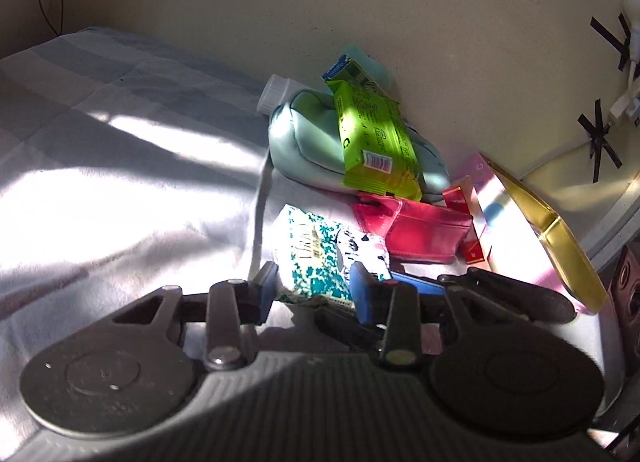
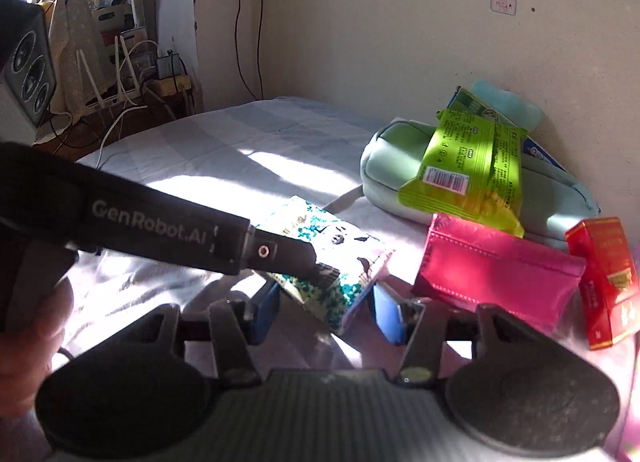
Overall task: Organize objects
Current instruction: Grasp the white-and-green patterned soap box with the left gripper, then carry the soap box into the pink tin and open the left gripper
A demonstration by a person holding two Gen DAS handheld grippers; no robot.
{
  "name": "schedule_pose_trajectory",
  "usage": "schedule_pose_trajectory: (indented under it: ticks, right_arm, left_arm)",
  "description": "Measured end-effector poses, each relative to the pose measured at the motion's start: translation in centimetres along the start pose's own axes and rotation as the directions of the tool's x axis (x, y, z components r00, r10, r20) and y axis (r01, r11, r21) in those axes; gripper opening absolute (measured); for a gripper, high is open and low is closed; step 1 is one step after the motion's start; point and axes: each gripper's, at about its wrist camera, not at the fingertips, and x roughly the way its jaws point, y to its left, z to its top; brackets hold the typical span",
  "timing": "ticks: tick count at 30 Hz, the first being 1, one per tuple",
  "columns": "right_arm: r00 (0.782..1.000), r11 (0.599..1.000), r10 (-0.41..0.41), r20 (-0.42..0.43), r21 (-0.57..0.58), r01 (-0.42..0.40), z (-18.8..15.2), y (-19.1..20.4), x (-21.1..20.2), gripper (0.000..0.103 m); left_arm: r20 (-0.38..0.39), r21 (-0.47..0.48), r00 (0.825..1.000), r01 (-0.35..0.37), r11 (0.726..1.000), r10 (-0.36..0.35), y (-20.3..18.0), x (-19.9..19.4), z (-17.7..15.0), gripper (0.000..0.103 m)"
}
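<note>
Bedsheet (image 1: pixel 120 190), pale and half in sunlight, carries everything. Beyond both grippers lies a mint green pouch (image 1: pixel 304 142) with a lime green packet (image 1: pixel 372 142) resting on top of it. Nearer, to the right, sits a magenta wallet (image 2: pixel 496 274), and a red box (image 2: pixel 604 282) stands just beside it. The task's thing is a small tissue pack (image 1: pixel 316 258), white with teal flowers. It sits between the blue pads of the left gripper (image 1: pixel 316 294), whose jaws are closed on its sides. The right gripper (image 2: pixel 326 312) has the same pack between its pads, which press on its corner. The left gripper's finger lies across the pack in the right wrist view.
</note>
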Motion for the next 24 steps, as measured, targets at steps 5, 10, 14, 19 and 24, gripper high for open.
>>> schedule_pose_trajectory:
  ticks: [5, 10, 14, 19, 24]
  right_arm:
    - [0.997, 0.997, -0.077, 0.016, -0.002, 0.077, -4.7, -1.5, -5.8, 0.050]
    - [0.982, 0.983, -0.186, 0.031, 0.020, 0.185, -8.2, -2.8, -9.4, 0.050]
    - [0.963, 0.966, -0.254, 0.088, 0.075, 0.248, -8.9, -4.1, -12.2, 0.050]
    - [0.897, 0.926, -0.377, 0.231, 0.124, 0.357, -7.4, -7.8, -16.3, 0.050]
    - [0.854, 0.885, -0.460, 0.243, 0.207, 0.418, -6.2, -13.3, -17.5, 0.051]
  left_arm:
    - [-0.046, 0.079, 0.996, 0.085, 0.993, -0.081, -4.9, -0.3, -3.8, 0.042]
    - [-0.104, 0.173, 0.988, 0.135, 0.976, -0.118, -9.5, 0.9, -6.0, 0.042]
    - [-0.093, 0.247, 0.985, 0.167, 0.955, -0.148, -13.2, 0.7, -5.1, 0.042]
    - [-0.027, 0.380, 0.975, 0.215, 0.900, -0.222, -19.3, 0.9, -1.9, 0.042]
    - [0.000, 0.449, 0.965, 0.235, 0.862, -0.263, -24.1, 4.2, -0.2, 0.043]
